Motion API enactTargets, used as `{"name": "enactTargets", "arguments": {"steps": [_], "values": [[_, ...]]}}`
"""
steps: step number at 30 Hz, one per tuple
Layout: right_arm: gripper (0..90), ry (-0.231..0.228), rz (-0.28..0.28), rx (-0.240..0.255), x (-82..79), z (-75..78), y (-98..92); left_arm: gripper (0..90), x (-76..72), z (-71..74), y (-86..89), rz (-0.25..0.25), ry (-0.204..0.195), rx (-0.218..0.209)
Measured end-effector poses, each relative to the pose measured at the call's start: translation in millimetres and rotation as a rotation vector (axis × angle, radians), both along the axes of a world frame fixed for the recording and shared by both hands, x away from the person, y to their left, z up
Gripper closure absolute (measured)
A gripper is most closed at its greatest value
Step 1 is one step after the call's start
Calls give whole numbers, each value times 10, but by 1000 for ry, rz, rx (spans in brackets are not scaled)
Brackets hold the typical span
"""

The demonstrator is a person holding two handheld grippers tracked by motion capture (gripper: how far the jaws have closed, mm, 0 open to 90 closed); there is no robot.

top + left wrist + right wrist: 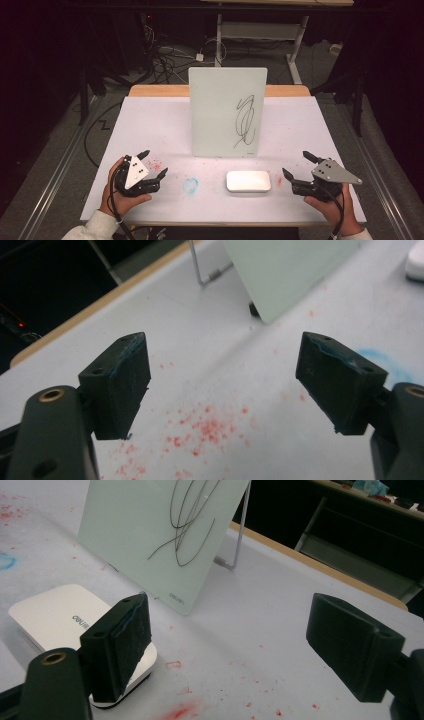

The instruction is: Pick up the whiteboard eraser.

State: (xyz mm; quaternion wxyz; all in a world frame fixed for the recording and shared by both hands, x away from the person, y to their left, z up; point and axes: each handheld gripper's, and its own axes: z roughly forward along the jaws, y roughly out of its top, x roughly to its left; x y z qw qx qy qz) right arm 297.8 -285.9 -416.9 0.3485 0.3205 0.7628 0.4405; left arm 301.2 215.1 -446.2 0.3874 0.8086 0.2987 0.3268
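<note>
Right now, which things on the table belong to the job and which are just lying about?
Likely in play:
whiteboard, upright on its stand, black scribble on it
white eraser, flat in front of it, nearest the right gripper
left gripper, open like the right, holding nothing

Lying about:
red marks and blue smudge on the table cover
floor cables

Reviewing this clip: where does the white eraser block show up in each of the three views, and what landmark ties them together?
High view: the white eraser lies flat near the front edge, right of centre, before the standing whiteboard.
Left gripper view: a rounded white edge at the top right corner, probably the eraser.
Right gripper view: at lower left, partly behind the near jaw.
Shared landmark: the whiteboard, whose black scribble shows in the high and right gripper views.
</note>
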Motion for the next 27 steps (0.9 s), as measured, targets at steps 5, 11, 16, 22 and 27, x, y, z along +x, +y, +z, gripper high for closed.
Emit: {"name": "enactTargets", "arguments": {"steps": [5, 11, 16, 22, 27], "values": [[188, 29, -21, -6, 38, -9, -38, 192, -12, 5, 40, 9, -11, -23], [180, 95, 50, -37, 152, 7, -82, 195, -27, 12, 56, 12, 0, -25], [201, 194, 191, -114, 308, 52, -41, 192, -29, -27, -4, -16, 31, 14], [208, 293, 344, -239, 429, 30, 189, 186, -7, -56, -89, -37, 69, 27], [214, 355, 435, -327, 492, 21, 422, 185, 4, -68, -109, -34, 87, 27]]}}
